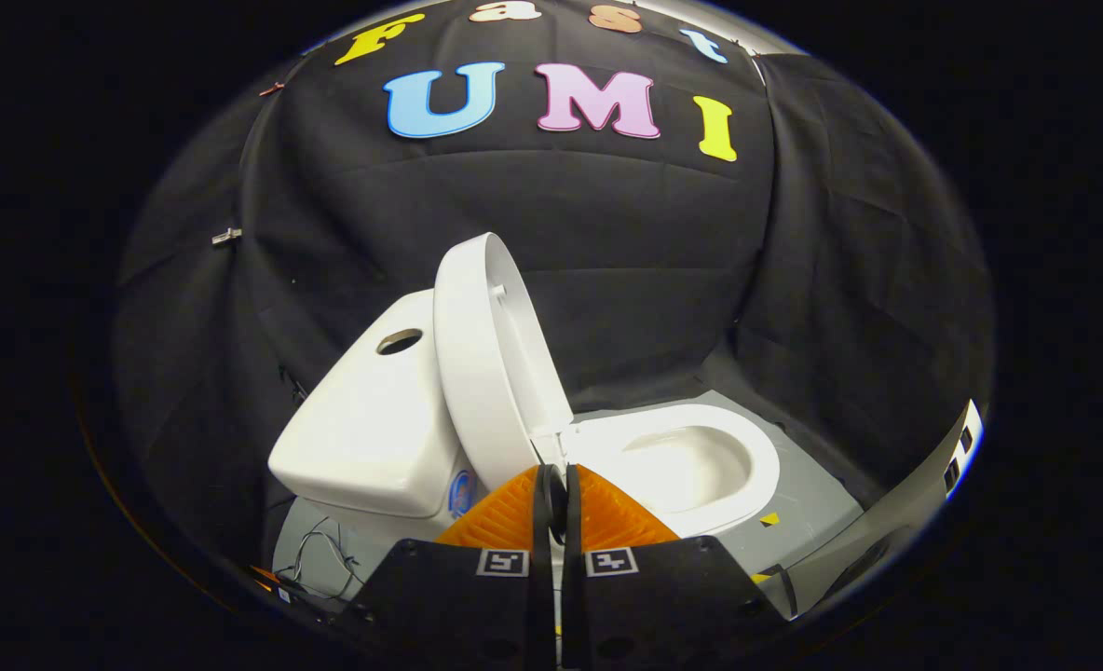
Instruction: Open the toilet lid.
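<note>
Gripper view, nearest first: the claw [559, 499] has its two orange fingers [500, 517] pressed together with nothing between them, so it is closed and empty. Just ahead of the tips stands the toilet lid [477, 373], already raised near upright and leaning back toward the tank [374, 419] on its left. The lid's long axis runs up and away from the fingers. To the right lies the uncovered seat [682, 466], with the bowl open. By my reading the lid is open.
</note>
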`<state>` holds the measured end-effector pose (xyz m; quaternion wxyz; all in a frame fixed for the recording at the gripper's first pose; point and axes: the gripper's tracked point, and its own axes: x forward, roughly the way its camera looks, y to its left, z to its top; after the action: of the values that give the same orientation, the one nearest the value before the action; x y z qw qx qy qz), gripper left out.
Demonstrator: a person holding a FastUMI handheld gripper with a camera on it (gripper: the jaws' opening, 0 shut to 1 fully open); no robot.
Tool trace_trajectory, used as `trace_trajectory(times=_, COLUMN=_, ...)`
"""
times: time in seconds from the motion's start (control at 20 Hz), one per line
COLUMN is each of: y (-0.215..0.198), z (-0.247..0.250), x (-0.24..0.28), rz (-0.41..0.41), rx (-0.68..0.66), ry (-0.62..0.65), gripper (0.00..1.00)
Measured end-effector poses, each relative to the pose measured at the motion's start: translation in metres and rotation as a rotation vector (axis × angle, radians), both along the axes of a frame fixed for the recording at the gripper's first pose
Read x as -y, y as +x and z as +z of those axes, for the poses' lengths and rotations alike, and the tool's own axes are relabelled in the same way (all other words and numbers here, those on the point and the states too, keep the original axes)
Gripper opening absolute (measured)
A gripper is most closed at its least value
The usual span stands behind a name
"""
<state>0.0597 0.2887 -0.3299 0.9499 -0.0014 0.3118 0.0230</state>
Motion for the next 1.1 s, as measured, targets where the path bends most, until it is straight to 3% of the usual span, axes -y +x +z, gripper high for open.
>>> trace_trajectory(times=0.3, y=0.001, z=-0.001, x=-0.001, rz=0.024, rx=0.012, ry=-0.046, gripper=0.08)
trace_trajectory(times=0.5, y=-0.001, z=-0.008, x=0.002, rz=0.020, rx=-0.001, ry=-0.021, gripper=0.15)
trace_trajectory(times=0.55, y=-0.005, z=-0.008, x=0.003, rz=0.017, rx=-0.009, ry=-0.026, gripper=0.22)
trace_trajectory(times=0.65, y=-0.003, z=-0.010, x=0.008, rz=0.025, rx=-0.009, ry=-0.033, gripper=0.58)
trace_trajectory(times=0.75, y=-0.002, z=-0.006, x=0.008, rz=0.041, rx=0.000, ry=-0.042, gripper=0.83)
trace_trajectory(times=0.9, y=-0.002, z=0.015, x=0.009, rz=0.084, rx=0.049, ry=-0.058, gripper=0.91)
trace_trajectory(times=0.95, y=-0.001, z=0.024, x=0.009, rz=0.096, rx=0.070, ry=-0.060, gripper=0.99)
trace_trajectory(times=1.1, y=-0.002, z=0.056, x=0.012, rz=0.124, rx=0.120, ry=-0.063, gripper=0.99)
